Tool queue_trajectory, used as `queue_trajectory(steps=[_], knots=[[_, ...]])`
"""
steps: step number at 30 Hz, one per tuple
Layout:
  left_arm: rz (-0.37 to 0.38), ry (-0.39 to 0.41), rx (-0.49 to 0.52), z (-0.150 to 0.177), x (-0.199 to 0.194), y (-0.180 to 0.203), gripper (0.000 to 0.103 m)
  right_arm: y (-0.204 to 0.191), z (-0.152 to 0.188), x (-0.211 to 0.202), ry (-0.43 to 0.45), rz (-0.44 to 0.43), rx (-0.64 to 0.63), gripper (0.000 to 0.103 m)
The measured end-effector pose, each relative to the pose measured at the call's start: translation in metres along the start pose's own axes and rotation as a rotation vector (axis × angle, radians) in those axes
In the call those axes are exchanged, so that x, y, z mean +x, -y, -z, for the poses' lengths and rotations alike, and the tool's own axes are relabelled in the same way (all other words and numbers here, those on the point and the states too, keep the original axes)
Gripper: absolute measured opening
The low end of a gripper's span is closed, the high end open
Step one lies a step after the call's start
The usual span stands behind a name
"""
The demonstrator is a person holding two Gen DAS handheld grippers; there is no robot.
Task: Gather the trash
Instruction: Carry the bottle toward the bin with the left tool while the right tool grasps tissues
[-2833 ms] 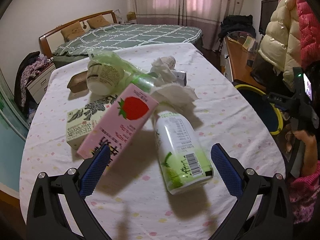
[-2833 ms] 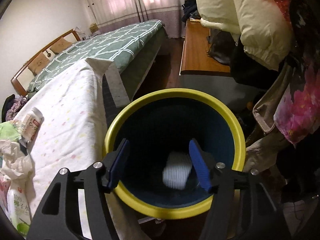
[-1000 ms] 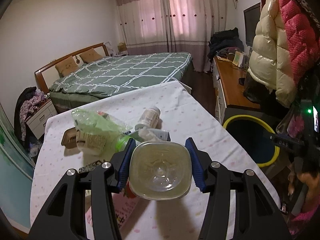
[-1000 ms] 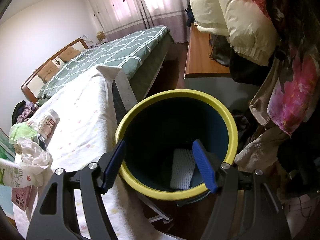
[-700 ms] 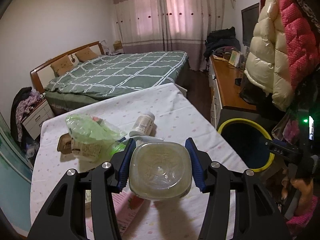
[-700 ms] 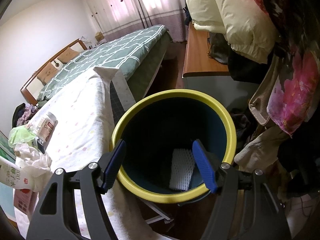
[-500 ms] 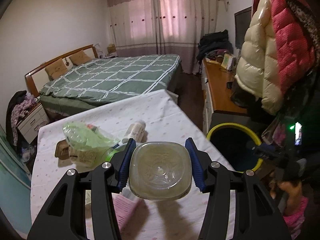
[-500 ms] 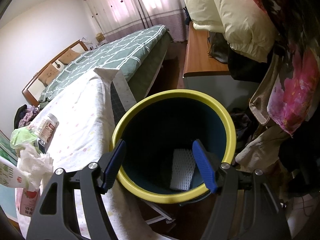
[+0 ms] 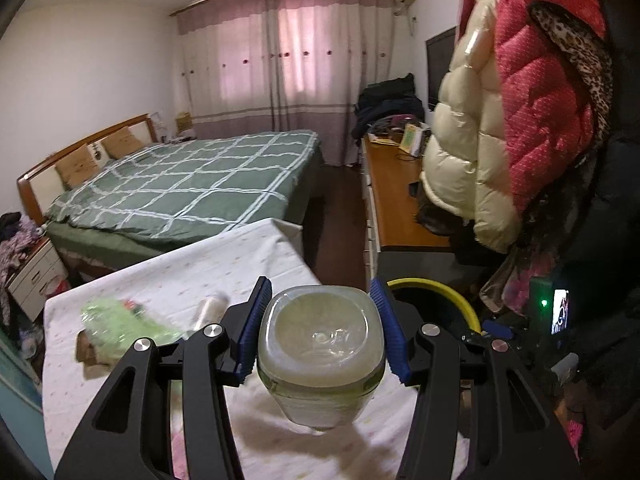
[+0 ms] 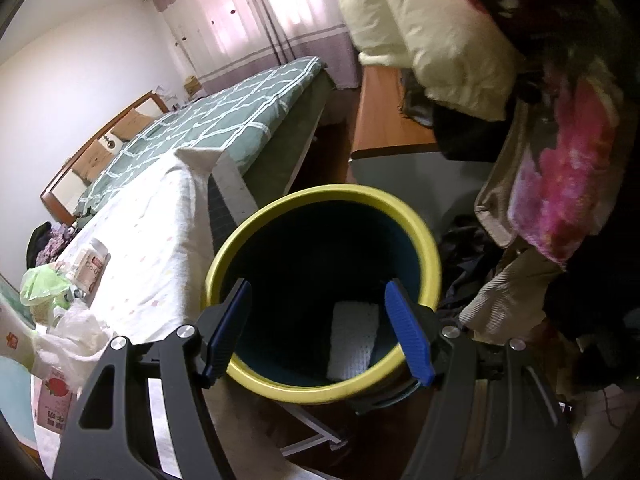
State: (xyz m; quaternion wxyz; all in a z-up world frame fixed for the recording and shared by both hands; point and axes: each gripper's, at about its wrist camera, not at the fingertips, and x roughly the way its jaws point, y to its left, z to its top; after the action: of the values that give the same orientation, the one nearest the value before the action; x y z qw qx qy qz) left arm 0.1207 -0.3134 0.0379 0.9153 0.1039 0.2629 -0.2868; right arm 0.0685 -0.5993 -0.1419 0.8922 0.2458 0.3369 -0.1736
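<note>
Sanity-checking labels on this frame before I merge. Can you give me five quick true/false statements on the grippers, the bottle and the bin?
1. The left gripper is shut on a plastic bottle. True.
2. The right gripper grips a milk carton. False: its jaws stand open with nothing between them, over the bin.
3. The bin has a yellow rim and a dark inside. True.
4. The bin is empty. False: a white textured piece lies at its bottom.
5. The table is already cleared of trash. False: a green plastic bag and a small white bottle lie on it, and the right wrist view shows crumpled tissue and a strawberry carton.
</note>
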Motion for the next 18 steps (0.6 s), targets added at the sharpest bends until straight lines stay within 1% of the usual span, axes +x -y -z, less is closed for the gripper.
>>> queue_trajectory(steps=[4, 10, 14, 18], knots=[[0.038, -0.003, 0.016, -0.009, 0.013, 0.019, 0.051, 0.013, -0.001, -0.005, 0.007, 0.005, 0.023, 0.066], [0.054, 0.002, 0.018, -0.017, 0.022, 0.030, 0.051, 0.005, 0.004, -0.005, -0.023, -0.063, -0.016, 0.066], [0.048, 0.031, 0.019, -0.026, 0.018, 0.029, 0.051, -0.014, 0.013, -0.009, -0.042, -0.141, -0.071, 0.066], [0.045, 0.059, 0.020, -0.036, 0.014, 0.031, 0.051, -0.051, 0.027, -0.013, -0.076, -0.249, -0.168, 0.066]])
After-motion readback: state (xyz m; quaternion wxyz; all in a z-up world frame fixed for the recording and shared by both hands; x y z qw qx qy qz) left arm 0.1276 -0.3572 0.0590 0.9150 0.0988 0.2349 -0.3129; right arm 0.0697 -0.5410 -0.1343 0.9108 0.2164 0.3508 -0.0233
